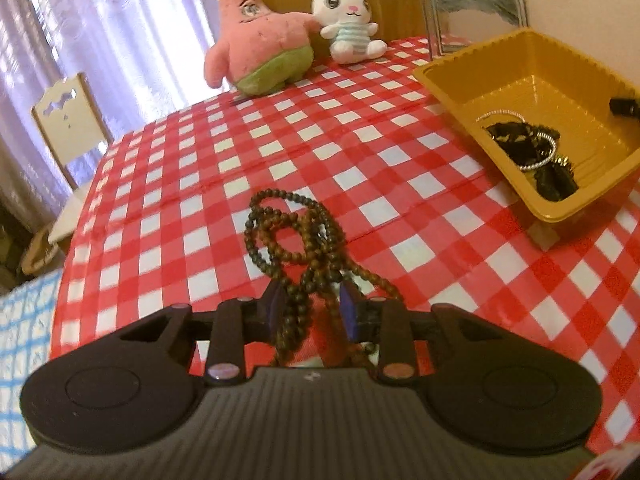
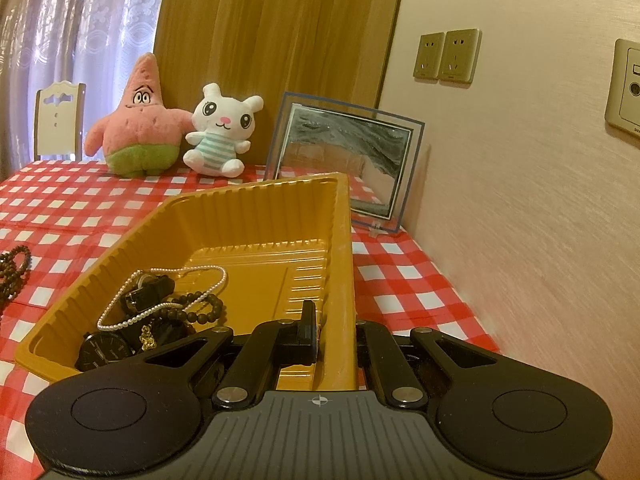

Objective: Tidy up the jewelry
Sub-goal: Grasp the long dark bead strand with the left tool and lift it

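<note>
Gathering the last loose piece appears to be the step in hand: the left tongs (image 1: 314, 306) sit low over the brown bead necklace (image 1: 294, 236), which lies in loops on the checked bench (image 1: 192, 184), and several of its strands run between the two blue pads (image 1: 347, 312). The jaws stand only partly apart around the strands, but whether the pads already press on the beads cannot be told from the left wrist view (the strands hide the contact).

The right tongs (image 2: 335, 334) are clenched on the near right wall of the yellow tray (image 2: 340, 240), one finger inside and one outside, seemingly steadying it. The tray already holds a pearl chain (image 2: 160, 300), a dark bead bracelet (image 2: 200, 308) and a black watch (image 2: 104, 350), heaped in its near left corner.

The tray sits well apart from the necklace, to its right in the left wrist view. By this reading, the next move calls for a firm pinch on the bunched strands, a lift high enough that the trailing loops clear the bench and the tray's rim, then a carry across to the tray. A loose grip could let the beads slip through.
</note>
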Action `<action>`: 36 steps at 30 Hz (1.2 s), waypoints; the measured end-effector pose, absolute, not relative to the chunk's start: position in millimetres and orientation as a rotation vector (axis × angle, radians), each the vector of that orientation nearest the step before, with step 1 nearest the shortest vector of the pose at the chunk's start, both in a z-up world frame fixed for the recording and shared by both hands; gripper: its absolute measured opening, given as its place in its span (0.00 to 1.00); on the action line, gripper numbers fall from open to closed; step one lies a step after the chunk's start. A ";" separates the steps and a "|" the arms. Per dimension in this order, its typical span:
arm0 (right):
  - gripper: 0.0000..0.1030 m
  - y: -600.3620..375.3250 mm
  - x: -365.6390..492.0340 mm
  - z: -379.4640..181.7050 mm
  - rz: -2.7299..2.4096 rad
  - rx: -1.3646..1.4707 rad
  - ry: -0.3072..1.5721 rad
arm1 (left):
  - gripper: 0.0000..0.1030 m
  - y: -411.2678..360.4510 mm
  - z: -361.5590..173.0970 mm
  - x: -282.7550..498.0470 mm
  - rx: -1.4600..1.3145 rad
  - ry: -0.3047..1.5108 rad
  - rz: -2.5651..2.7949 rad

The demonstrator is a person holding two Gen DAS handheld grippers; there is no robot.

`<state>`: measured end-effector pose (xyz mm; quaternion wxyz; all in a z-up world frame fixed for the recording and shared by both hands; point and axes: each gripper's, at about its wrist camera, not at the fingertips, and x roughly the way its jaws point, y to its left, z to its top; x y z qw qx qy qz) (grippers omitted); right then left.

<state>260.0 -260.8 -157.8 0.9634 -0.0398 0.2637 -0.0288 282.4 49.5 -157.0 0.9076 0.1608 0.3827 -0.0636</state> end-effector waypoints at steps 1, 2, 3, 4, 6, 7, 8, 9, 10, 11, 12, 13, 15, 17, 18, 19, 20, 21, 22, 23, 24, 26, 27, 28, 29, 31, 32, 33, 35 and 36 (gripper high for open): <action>0.04 -260.8 260.0 -157.8 -0.059 -0.080 0.534 | 0.28 47.4 -158.6 285.3 0.351 0.787 -0.136; 0.04 -260.8 260.1 -157.9 -0.059 -0.081 0.534 | 0.27 44.9 -160.6 288.8 0.372 0.786 -0.141; 0.04 -260.9 260.5 -157.7 -0.060 -0.081 0.535 | 0.27 43.1 -162.6 291.8 0.387 0.787 -0.146; 0.04 -261.0 260.5 -157.6 -0.060 -0.082 0.535 | 0.26 41.0 -164.5 295.0 0.401 0.786 -0.152; 0.04 -261.3 260.5 -157.4 -0.060 -0.082 0.535 | 0.26 38.6 -167.4 300.5 0.414 0.784 -0.165; 0.04 -261.3 260.5 -157.2 -0.060 -0.082 0.535 | 0.25 37.5 -169.3 303.5 0.419 0.787 -0.169; 0.04 -261.3 260.7 -157.3 -0.060 -0.083 0.534 | 0.25 36.6 -171.4 305.9 0.424 0.790 -0.174; 0.04 -261.6 261.0 -157.3 -0.060 -0.082 0.535 | 0.25 35.8 -173.7 308.4 0.432 0.793 -0.177; 0.04 -261.7 261.0 -157.3 -0.061 -0.081 0.536 | 0.24 34.7 -176.2 310.8 0.440 0.798 -0.178; 0.04 -261.4 260.8 -157.4 -0.061 -0.081 0.536 | 0.23 34.0 -178.9 313.4 0.449 0.804 -0.182; 0.04 -261.6 260.9 -157.3 -0.061 -0.081 0.536 | 0.21 33.5 -181.1 315.2 0.454 0.808 -0.184; 0.04 -261.8 261.1 -157.2 -0.061 -0.081 0.536 | 0.20 33.3 -183.3 317.2 0.458 0.813 -0.187; 0.04 -262.5 261.4 -157.1 -0.062 -0.080 0.538 | 0.17 32.8 -185.1 319.0 0.460 0.812 -0.186; 0.04 -262.4 261.5 -157.1 -0.062 -0.081 0.537 | 0.14 32.5 -185.0 320.8 0.455 0.812 -0.189; 0.04 -262.7 261.9 -157.2 -0.062 -0.081 0.538 | 0.07 32.7 -184.7 321.4 0.457 0.812 -0.191; 0.04 -263.2 262.4 -157.1 -0.063 -0.080 0.539 | 0.07 33.1 -184.0 321.7 0.457 0.813 -0.193; 0.04 -263.0 262.2 -157.2 -0.062 -0.080 0.538 | 0.07 35.2 -182.0 322.5 0.441 0.820 -0.202; 0.04 -262.9 262.3 -157.2 -0.062 -0.082 0.538 | 0.07 37.8 -178.3 322.4 0.418 0.818 -0.206; 0.04 -263.1 262.4 -157.1 -0.062 -0.082 0.537 | 0.07 41.0 -173.0 321.4 0.391 0.810 -0.210; 0.04 -263.4 262.6 -156.8 -0.060 -0.082 0.536 | 0.07 43.9 -166.7 319.9 0.369 0.800 -0.215; 0.04 -262.9 263.0 -156.9 -0.060 -0.082 0.536 | 0.07 48.5 -157.7 317.6 0.346 0.783 -0.216; 0.04 -262.6 263.5 -156.9 -0.061 -0.082 0.535 | 0.07 58.9 -140.4 314.1 0.307 0.754 -0.209; 0.04 -262.6 263.5 -157.0 -0.061 -0.082 0.534 | 0.07 65.6 -130.3 312.2 0.285 0.738 -0.200; 0.04 -262.9 263.6 -157.0 -0.061 -0.082 0.534 | 0.07 72.8 -119.7 311.0 0.262 0.721 -0.188; 0.04 -262.5 263.5 -157.0 -0.061 -0.082 0.534 | 0.07 81.4 -108.2 309.3 0.236 0.702 -0.174; 0.04 -262.8 264.1 -156.9 -0.060 -0.081 0.533 | 0.07 96.6 -87.3 307.7 0.187 0.663 -0.144; 0.04 -263.0 264.6 -157.0 -0.060 -0.081 0.533 | 0.07 102.7 -78.1 307.6 0.164 0.646 -0.130; 0.04 -262.3 263.7 -156.9 -0.060 -0.081 0.533 | 0.07 109.9 -66.7 305.8 0.136 0.624 -0.116; 0.04 -262.8 264.3 -156.9 -0.060 -0.082 0.533 | 0.07 120.6 -49.5 303.4 0.104 0.589 -0.088; 0.04 -262.3 263.6 -156.9 -0.060 -0.082 0.533 | 0.07 125.7 -40.3 302.5 0.094 0.569 -0.071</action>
